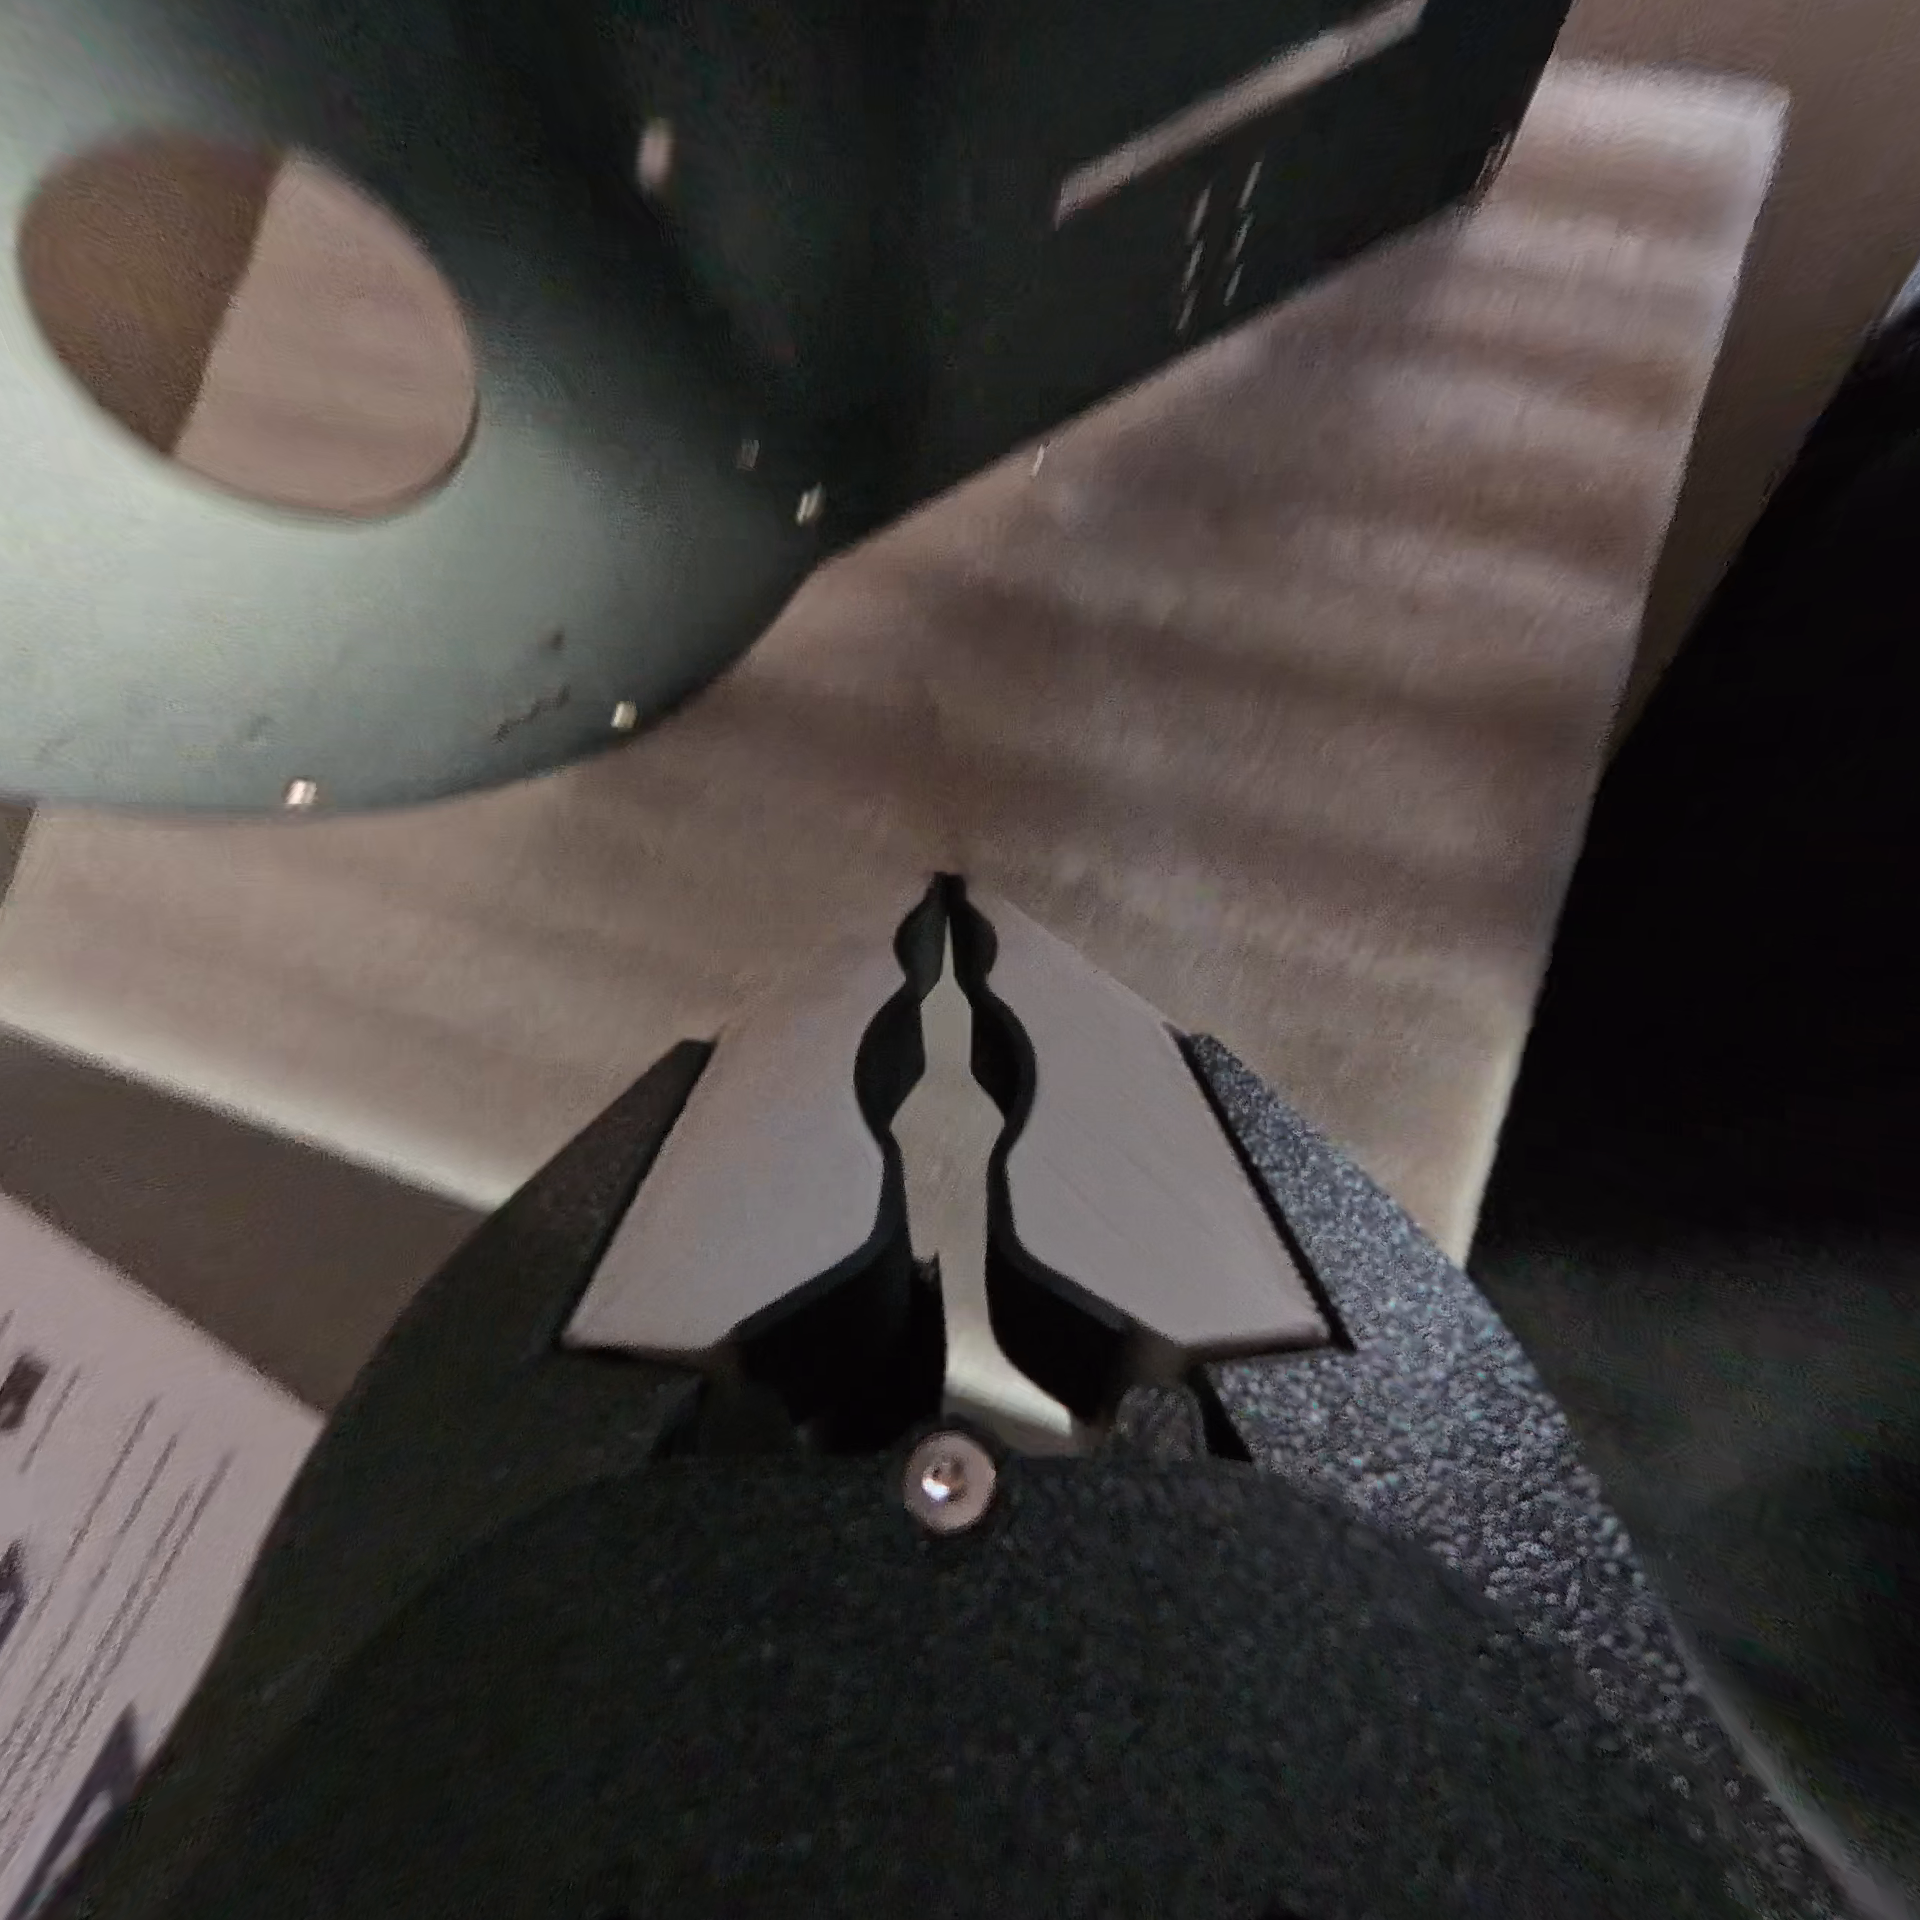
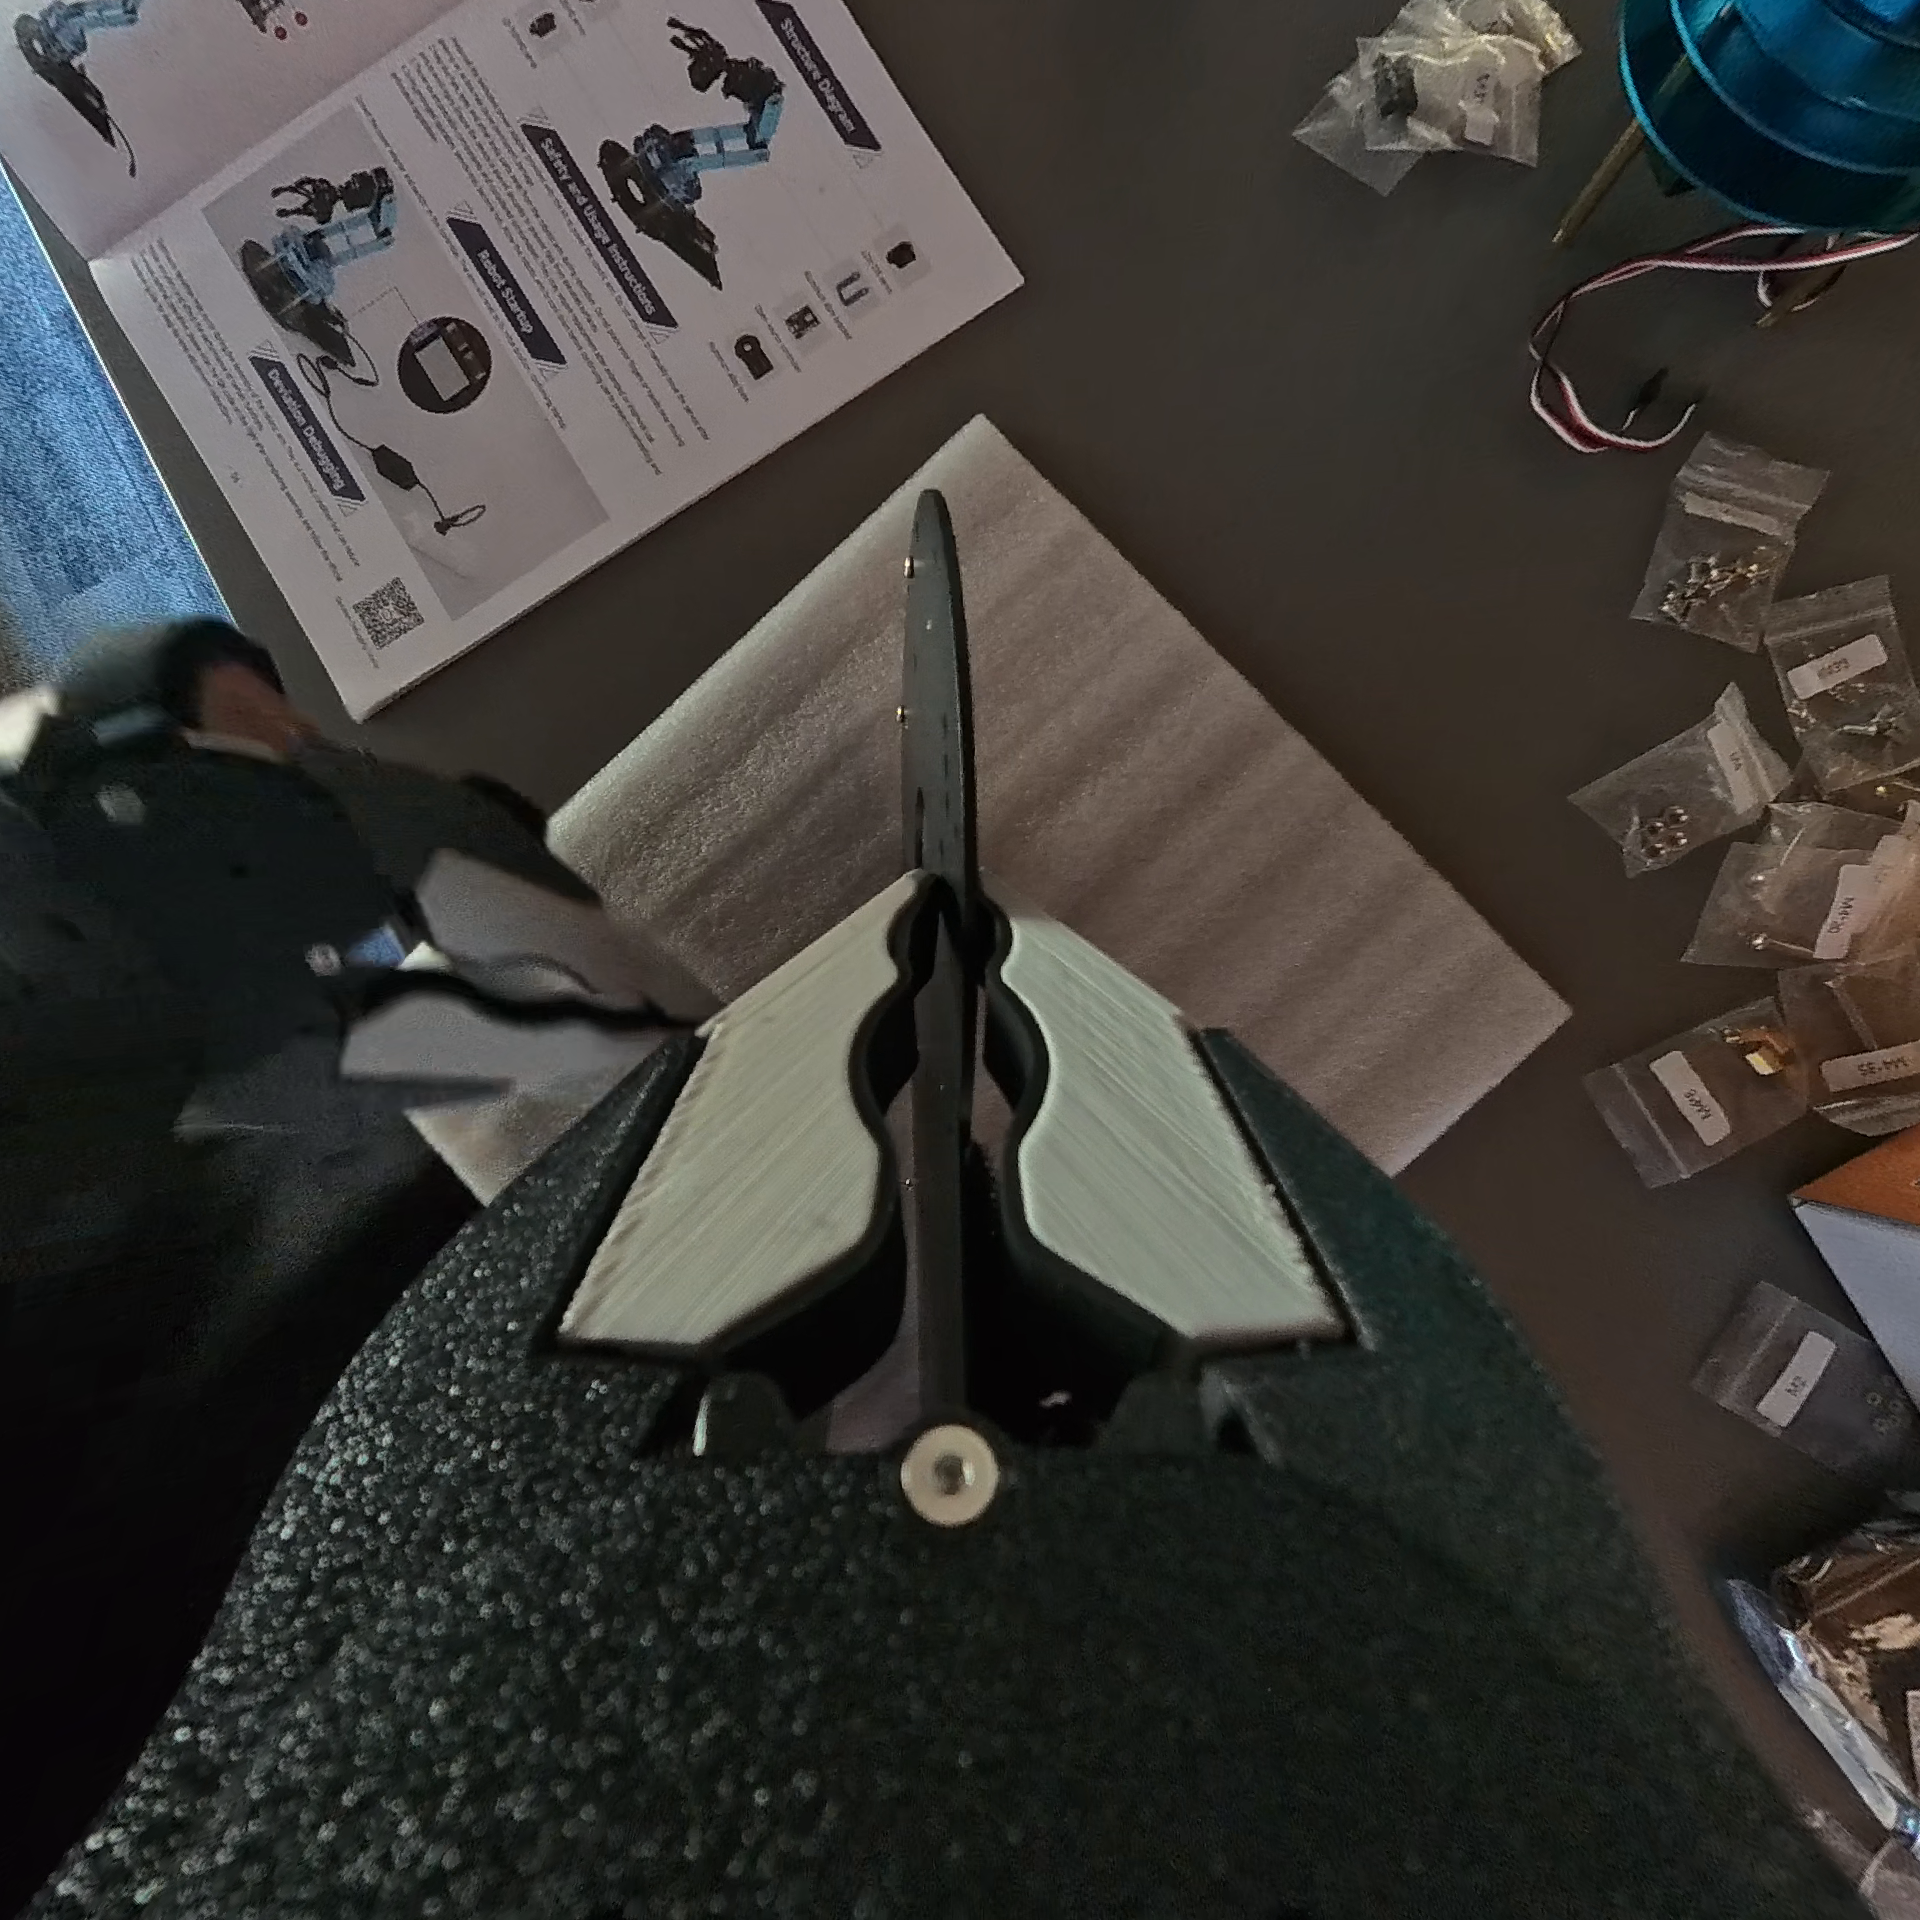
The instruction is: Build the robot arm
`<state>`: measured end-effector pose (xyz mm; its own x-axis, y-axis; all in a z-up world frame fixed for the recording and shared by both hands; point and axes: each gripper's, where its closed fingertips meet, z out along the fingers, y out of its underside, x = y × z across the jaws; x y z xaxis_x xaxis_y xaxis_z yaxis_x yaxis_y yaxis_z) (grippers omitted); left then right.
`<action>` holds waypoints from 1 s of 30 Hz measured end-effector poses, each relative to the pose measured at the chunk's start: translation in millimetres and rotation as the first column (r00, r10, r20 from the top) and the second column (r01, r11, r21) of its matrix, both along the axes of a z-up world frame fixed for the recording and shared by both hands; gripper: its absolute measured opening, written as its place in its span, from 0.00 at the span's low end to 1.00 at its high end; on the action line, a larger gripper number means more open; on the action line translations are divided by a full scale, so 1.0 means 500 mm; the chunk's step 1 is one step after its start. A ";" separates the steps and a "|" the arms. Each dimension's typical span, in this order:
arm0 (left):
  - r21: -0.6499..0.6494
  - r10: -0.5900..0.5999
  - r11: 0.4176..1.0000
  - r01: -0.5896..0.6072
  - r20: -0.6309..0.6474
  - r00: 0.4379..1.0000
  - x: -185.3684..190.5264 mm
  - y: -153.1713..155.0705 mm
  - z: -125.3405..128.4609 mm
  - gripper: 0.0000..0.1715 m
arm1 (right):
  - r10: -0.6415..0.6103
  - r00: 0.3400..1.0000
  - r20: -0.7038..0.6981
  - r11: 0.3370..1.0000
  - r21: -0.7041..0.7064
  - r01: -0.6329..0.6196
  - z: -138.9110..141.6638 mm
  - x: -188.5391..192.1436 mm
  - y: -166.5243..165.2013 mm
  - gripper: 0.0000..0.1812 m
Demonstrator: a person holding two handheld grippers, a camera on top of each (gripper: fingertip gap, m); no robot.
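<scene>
My right gripper (image 2: pixel 951 894) is shut on a thin black metal plate (image 2: pixel 940 675), held edge-on above a white foam sheet (image 2: pixel 1195 779). In the left wrist view the same plate (image 1: pixel 623 364) hangs at the top, showing a large round hole and small studs. My left gripper (image 1: pixel 943 888) is shut, its tips pinching the foam sheet (image 1: pixel 1299 675), which creases around them. The left gripper also shows in the right wrist view (image 2: pixel 468 966), blurred, at the foam's left edge.
An open printed booklet (image 2: pixel 520 312) lies at the far left on the dark table and shows in the left wrist view (image 1: pixel 104 1507). Several small bags of screws (image 2: pixel 1766 831) lie at the right. A blue metal part (image 2: pixel 1787 104) with wires (image 2: pixel 1621 343) sits at the top right. The left gripper's tips are roughly 15 cm from the right gripper's.
</scene>
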<state>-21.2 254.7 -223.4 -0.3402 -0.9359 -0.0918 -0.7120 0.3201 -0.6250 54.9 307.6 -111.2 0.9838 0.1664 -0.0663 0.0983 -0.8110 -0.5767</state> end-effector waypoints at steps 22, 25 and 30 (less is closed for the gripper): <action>-0.198 0.267 0.947 -0.253 0.046 0.963 0.143 -0.090 -0.008 0.06 | 0.015 1.000 -0.023 1.000 -0.018 -0.016 0.000 -0.005 -0.002 0.01; -0.201 0.272 0.945 -0.257 0.047 0.961 0.144 -0.089 -0.008 0.02 | 0.016 1.000 -0.024 1.000 -0.014 -0.016 0.001 -0.006 -0.001 0.01; -0.158 0.233 0.962 -0.221 0.061 0.971 0.117 -0.078 0.002 0.01 | 0.013 1.000 -0.028 1.000 -0.012 -0.014 0.000 -0.003 -0.001 0.01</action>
<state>37.1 215.9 -222.3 -0.1145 -0.9927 0.0365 -0.7020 0.0549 -0.7101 53.2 307.1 -111.1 0.9793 0.1785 -0.0958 0.0932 -0.8168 -0.5693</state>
